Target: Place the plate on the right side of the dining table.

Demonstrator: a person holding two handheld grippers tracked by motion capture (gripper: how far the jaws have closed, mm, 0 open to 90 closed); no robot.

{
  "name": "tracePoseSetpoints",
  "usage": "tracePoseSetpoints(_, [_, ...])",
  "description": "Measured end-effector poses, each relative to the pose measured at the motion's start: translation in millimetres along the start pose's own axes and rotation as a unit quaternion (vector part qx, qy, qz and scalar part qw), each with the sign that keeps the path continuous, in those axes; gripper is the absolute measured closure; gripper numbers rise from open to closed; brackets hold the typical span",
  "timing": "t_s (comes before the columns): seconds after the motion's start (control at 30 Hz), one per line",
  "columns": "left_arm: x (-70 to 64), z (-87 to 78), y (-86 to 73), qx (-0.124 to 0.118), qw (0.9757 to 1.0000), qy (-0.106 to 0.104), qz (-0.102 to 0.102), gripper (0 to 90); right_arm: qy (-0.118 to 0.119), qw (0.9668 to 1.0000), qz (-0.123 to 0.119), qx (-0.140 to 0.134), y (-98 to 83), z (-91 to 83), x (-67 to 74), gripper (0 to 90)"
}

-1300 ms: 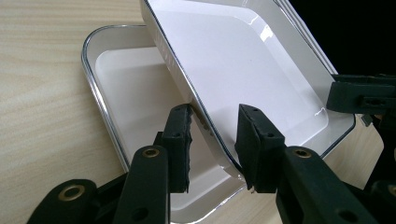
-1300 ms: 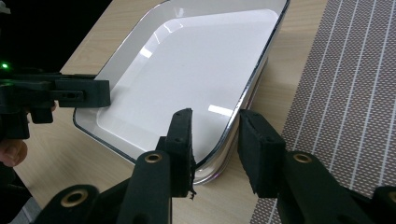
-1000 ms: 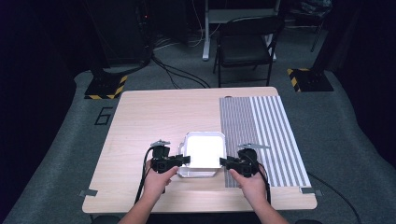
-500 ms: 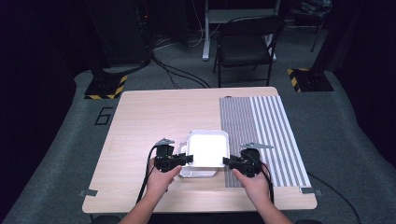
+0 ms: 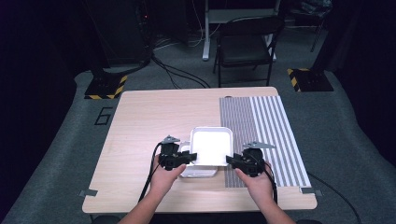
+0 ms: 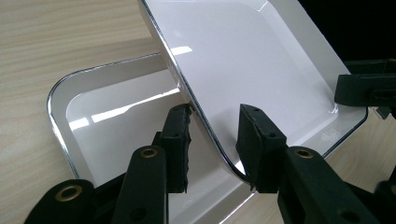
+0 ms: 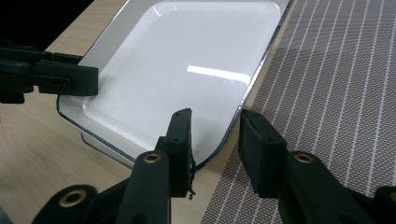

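Scene: a wooden table [image 5: 154,121] seen from above, low in the middle of the frame, with a grey striped mat [image 5: 266,126] over its right part.
Upper tray: a white tray [image 5: 211,145] sits in the lower middle of the high view, raised and overlapping a second tray.
Lower tray: a second white tray [image 5: 198,171] lies flat on the wood beneath, its near edge showing just below the upper one.
Left gripper: the left gripper [image 5: 186,159] has its jaws narrowed on the upper tray's left rim; in the left gripper view [image 6: 212,140] the rim runs between the two pads.
Right gripper: the right gripper [image 5: 229,161] has the tray's right rim between its jaws; in the right gripper view [image 7: 215,140] one pad lies on the tray's inner face, the other stands outside the rim above the mat.
Change: against the frame one second earlier, tray and both hands sit slightly farther right and a touch lower; both grips look unchanged.
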State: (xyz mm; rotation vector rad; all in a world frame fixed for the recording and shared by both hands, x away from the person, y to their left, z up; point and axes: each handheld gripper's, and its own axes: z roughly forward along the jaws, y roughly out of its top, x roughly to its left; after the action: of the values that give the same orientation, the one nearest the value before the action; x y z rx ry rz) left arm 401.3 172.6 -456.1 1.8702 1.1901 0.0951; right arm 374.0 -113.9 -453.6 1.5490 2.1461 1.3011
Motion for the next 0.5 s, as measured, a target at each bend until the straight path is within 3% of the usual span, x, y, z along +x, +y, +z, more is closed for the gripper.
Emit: tracePoseSetpoints(0.5, [-9.1, 15.4, 6.1, 0.016, 0.9998, -0.002, 0.007, 64.4, -0.014, 0.9999, 0.008, 0.004, -1.9, -4.0, -14.1, 64.8])
